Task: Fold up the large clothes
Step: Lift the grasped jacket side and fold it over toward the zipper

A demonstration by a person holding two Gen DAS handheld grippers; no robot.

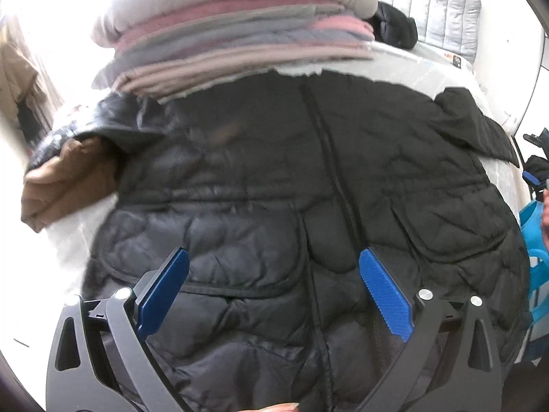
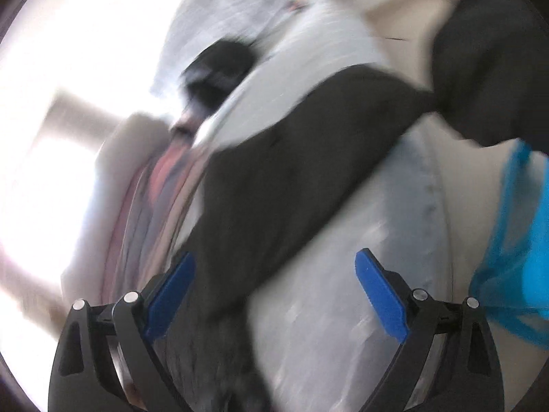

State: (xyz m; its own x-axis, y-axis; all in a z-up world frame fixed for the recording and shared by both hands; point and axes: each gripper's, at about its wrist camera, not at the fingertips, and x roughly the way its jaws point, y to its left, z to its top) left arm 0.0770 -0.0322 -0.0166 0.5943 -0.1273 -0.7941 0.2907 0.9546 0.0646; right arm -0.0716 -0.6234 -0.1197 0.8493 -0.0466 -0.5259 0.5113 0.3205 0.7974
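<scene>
Across the white bed surface (image 1: 429, 79), a black quilted jacket (image 1: 274, 189) is lying spread out, front up, w/ its zip line running down the centre and a flap pocket showing on each side. Left gripper (image 1: 274, 285) is hovering over the lower part of the jacket, blue pads (image 1: 384, 292) standing wide apart, nothing betw. them; contact w/ the fabric cannot be told. At the far end of the jacket, a stack of folded clothes (image 1: 240, 41) in pink, grey and beige is sitting on the bed, touching or overlapping the jacket's top edge. A brown garment (image 1: 68, 182) is lying just beside the jacket's left sleeve, and another black item (image 1: 394, 27) is resting near the grey padded headboard (image 1: 429, 7). Right wrist view is heavily motion-blurred: right gripper (image 2: 274, 285) is likewise showing its blue fingers (image 2: 377, 292) spread wide, gripping nothing, w/ a black sleeve or edge of the jacket (image 2: 291, 171) crossing diagonally betw. them over the bed (image 2: 377, 223). A blue bag-like object (image 2: 514, 240) is appearing at the right edge; details too blurred to tell
</scene>
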